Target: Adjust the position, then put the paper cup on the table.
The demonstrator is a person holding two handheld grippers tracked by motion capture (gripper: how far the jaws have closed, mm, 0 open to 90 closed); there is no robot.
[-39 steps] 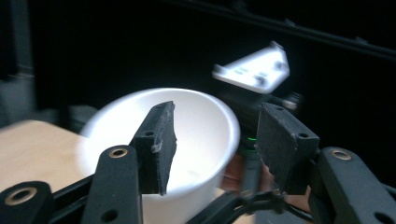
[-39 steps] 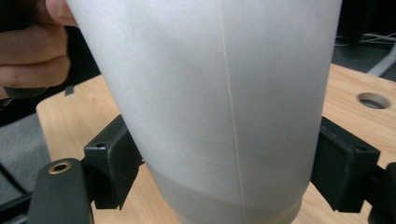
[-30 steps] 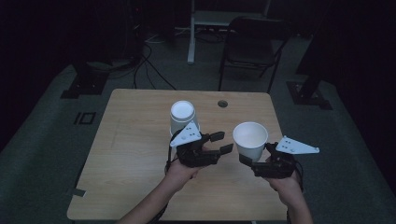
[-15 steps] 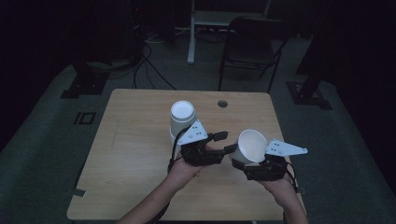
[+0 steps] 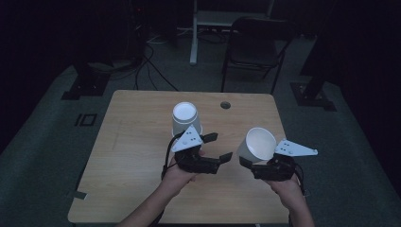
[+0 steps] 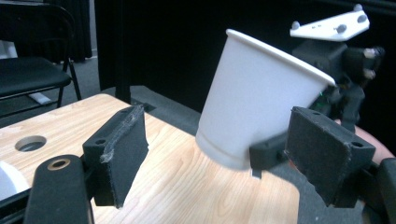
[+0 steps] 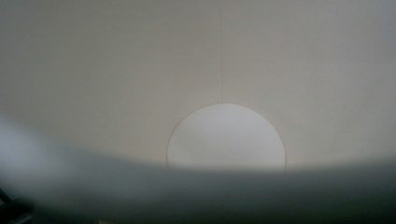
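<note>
Cups, two white paper ones: we see the tilted cup [image 5: 257,144] pinched by right gripper [image 5: 253,165] above the desk [image 5: 132,156], mouth toward its camera. Left gripper [image 5: 220,147] has just been opening, jaws spread, nothing between them. Upside-down cup [image 5: 186,118] stands just behind it.

Two white paper cups [image 5: 257,144] [image 5: 185,118]; black grippers [image 5: 218,146] [image 5: 247,164]; pale wood-grain table [image 5: 137,142]; dark grey floor [image 5: 42,142].

Dim room, seemingly carpeted; black chair [image 5: 253,45]
</note>
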